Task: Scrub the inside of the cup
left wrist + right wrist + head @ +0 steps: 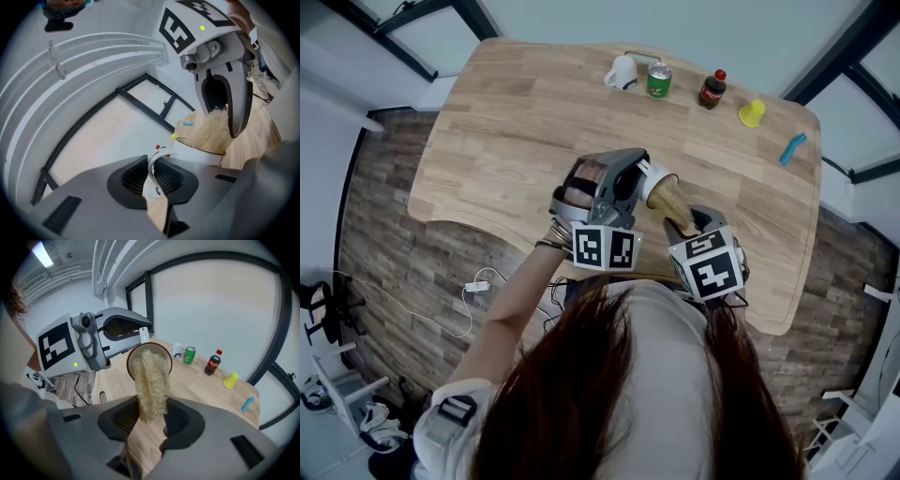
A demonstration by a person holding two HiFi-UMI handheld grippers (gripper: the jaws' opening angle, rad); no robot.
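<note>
cup (202,156) white, brown-lined; left gripper (152,178) fingers clamp handle (150,164); right gripper (149,416) fingers pinch loofah (150,380), seemingly inside.

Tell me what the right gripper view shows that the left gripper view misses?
Only the right gripper view looks into the brown inside of the cup and shows the left gripper. Only the left gripper view shows the cup's handle pinched in its own jaws, with the right gripper opposite. Both show the straw-coloured scrubber poking into the cup, and the wooden table.

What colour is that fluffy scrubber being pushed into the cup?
Pale straw yellow: a fibrous loofah. It shows best in the right gripper view.
</note>
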